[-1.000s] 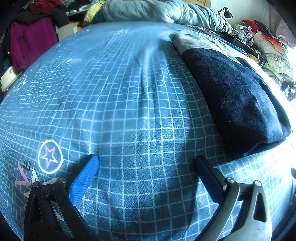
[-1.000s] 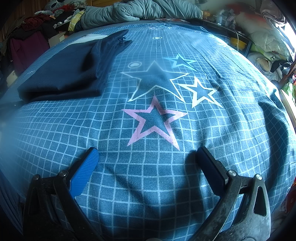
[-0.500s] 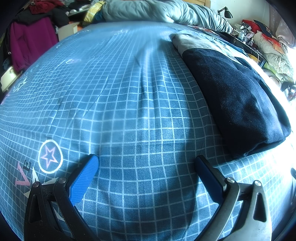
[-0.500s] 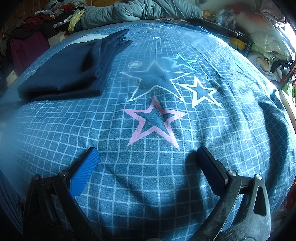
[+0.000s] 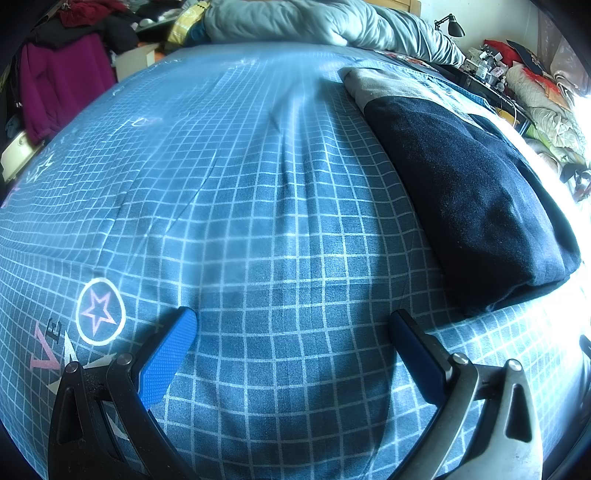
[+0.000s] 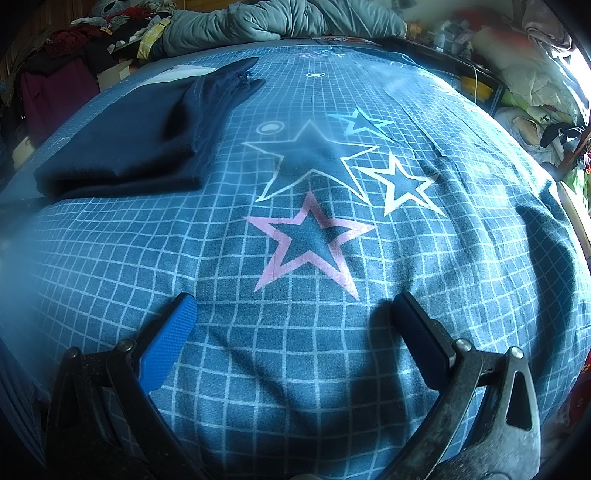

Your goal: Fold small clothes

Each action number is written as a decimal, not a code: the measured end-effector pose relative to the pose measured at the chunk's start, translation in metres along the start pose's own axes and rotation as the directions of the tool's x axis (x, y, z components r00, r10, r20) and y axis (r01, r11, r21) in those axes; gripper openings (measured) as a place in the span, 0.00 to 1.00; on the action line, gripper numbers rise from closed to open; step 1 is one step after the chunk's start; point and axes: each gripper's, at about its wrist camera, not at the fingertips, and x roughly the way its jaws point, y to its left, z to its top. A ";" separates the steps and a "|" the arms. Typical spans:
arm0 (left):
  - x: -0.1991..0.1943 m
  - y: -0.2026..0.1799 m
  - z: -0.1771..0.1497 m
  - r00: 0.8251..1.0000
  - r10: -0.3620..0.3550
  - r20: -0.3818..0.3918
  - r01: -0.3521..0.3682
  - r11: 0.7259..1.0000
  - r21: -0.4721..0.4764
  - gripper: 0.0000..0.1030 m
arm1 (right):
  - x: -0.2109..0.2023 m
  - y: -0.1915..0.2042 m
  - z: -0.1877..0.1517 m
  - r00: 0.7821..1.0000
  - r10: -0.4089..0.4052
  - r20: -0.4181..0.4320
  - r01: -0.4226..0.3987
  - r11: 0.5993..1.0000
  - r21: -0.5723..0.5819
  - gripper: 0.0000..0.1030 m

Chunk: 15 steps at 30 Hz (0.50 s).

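My left claw [image 5: 291,325] hangs low over the bed, its fingers spread wide with nothing between them but checked blue bedsheet [image 5: 258,229]. The blue pad [image 5: 168,354] on one finger faces inward, and the dark finger opposite stands well apart from it. Just beside that blue pad, printed on the sheet, sits a circled star [image 5: 99,312] with pink letters below it. Further out and to the right lies the folded navy garment [image 5: 469,195], flat on the sheet, its near corner not far beyond my dark finger but clear of it. A grey piece of cloth [image 5: 384,86] shows from under its far end. Beyond that, a grey duvet [image 5: 314,22] is bunched along the head of the bed, with a purple coat [image 5: 62,81] hanging off to the left and a black lamp [image 5: 452,26] to the right.

My right claw [image 6: 293,317] is just as wide, empty too, fingers hovering over the same sheet. Straight ahead of it is a pink star [image 6: 310,243] printed on the cloth, then a white star [image 6: 400,184], a big dark star [image 6: 314,155] and a small teal one [image 6: 360,122] further on. From this side the navy garment [image 6: 136,144] lies off to the left, well apart from my fingers, with a looser dark flap trailing at its far end. Past it the duvet [image 6: 280,18] again, and heaped clothes [image 6: 532,74] along the right edge of the room.
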 end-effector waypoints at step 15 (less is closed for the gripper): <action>0.002 -0.006 0.003 0.999 0.045 -0.027 -0.045 0.999 0.009 1.00 | 0.000 0.002 0.001 1.000 -0.006 -0.007 0.006 1.000 0.001 1.00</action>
